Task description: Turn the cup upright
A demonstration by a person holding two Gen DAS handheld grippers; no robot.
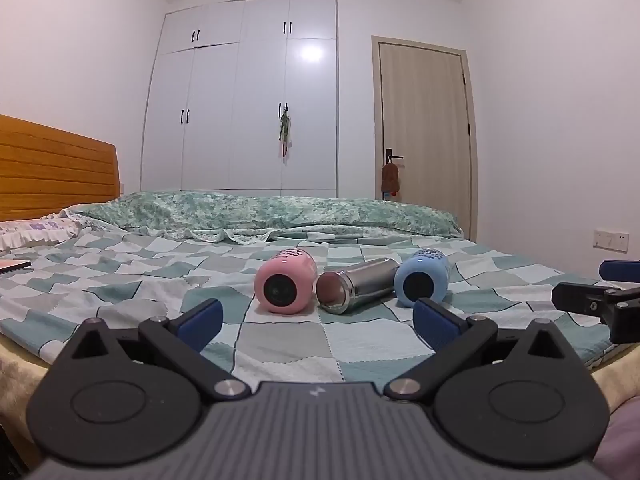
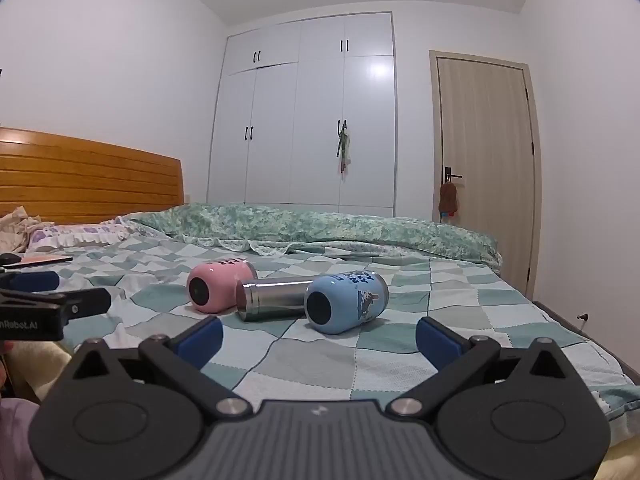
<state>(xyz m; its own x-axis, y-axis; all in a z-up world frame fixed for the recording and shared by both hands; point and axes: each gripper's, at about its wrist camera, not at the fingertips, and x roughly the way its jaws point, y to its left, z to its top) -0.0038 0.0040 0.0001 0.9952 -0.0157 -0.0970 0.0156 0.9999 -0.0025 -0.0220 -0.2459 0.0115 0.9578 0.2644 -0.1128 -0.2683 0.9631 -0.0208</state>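
- Cups lie in a row on the bed with the green and white checked blanket (image 1: 280,344), three of them, all tipped on their sides.
- The shiny silver metal cup (image 1: 356,285) is in the middle. I will tell where things are from this one.
- The round pink cup (image 1: 285,282) lies just left of the silver cup, very close. Its dark round end faces the camera.
- The round blue cup with dark letters (image 2: 346,303) lies just right of the silver cup and seems to touch it in the right wrist view.
- The left gripper with blue pads (image 1: 318,318) is in front of the silver cup, near the bed's edge. Its jaws are spread wide and hold nothing.
- The right gripper with blue pads (image 2: 320,338) is also in front of the silver cup, a bit to the right. Its jaws are spread wide too, with nothing in them.
- The rumpled green flowery quilt (image 1: 260,212) is behind the silver cup.
- The white wardrobe (image 1: 244,100) stands far behind it.
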